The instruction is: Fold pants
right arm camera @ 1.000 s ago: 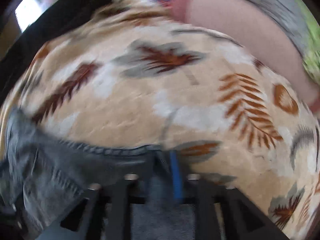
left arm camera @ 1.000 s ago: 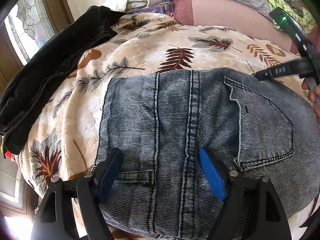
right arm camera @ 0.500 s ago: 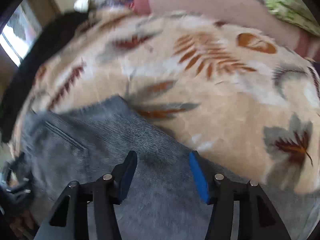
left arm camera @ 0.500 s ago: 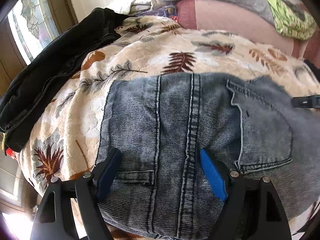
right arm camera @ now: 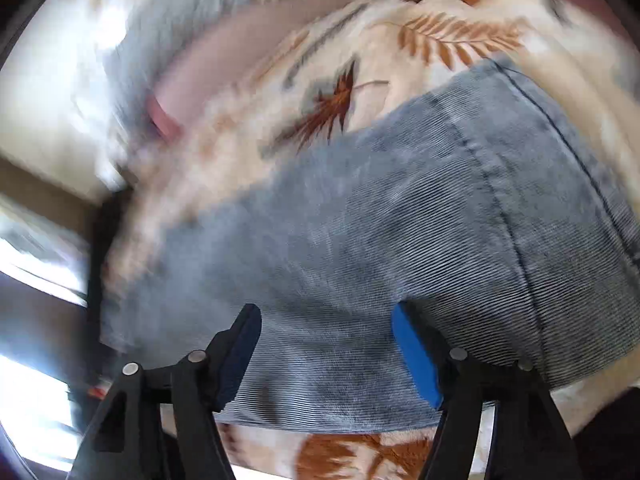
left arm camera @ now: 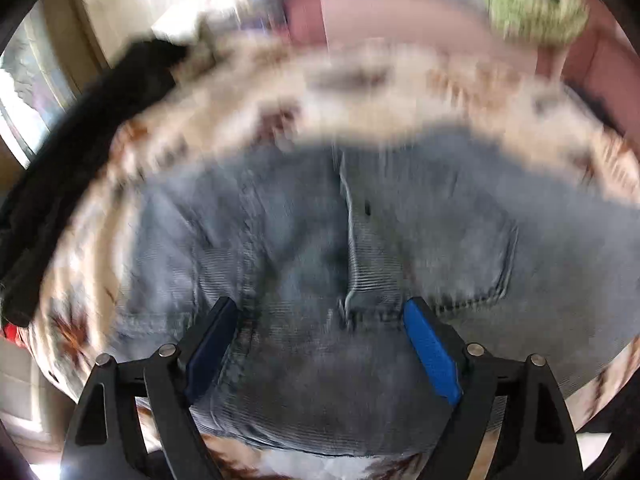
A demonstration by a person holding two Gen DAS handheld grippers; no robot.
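Note:
The blue-grey denim pants (left arm camera: 304,248) lie folded on a cream leaf-print blanket (left arm camera: 360,92). In the blurred left wrist view I see the seat with a back pocket (left arm camera: 432,240) and a raised crease beside it. My left gripper (left arm camera: 320,312) is open, its jaws spread over the waist area, holding nothing. In the right wrist view the pants (right arm camera: 380,220) fill the middle, with a leg seam (right arm camera: 500,200) running down the right. My right gripper (right arm camera: 326,320) is open over the denim and empty.
A black jacket (left arm camera: 72,148) lies along the blanket's left edge by a window. Pink bedding (left arm camera: 400,12), a grey quilt and a green cloth (left arm camera: 532,12) sit at the back. The blanket (right arm camera: 400,40) extends beyond the pants.
Both views have swung and blurred. The left gripper has shifted right toward the back pocket. The right gripper, shut on the denim a second ago, has opened and turned over the leg.

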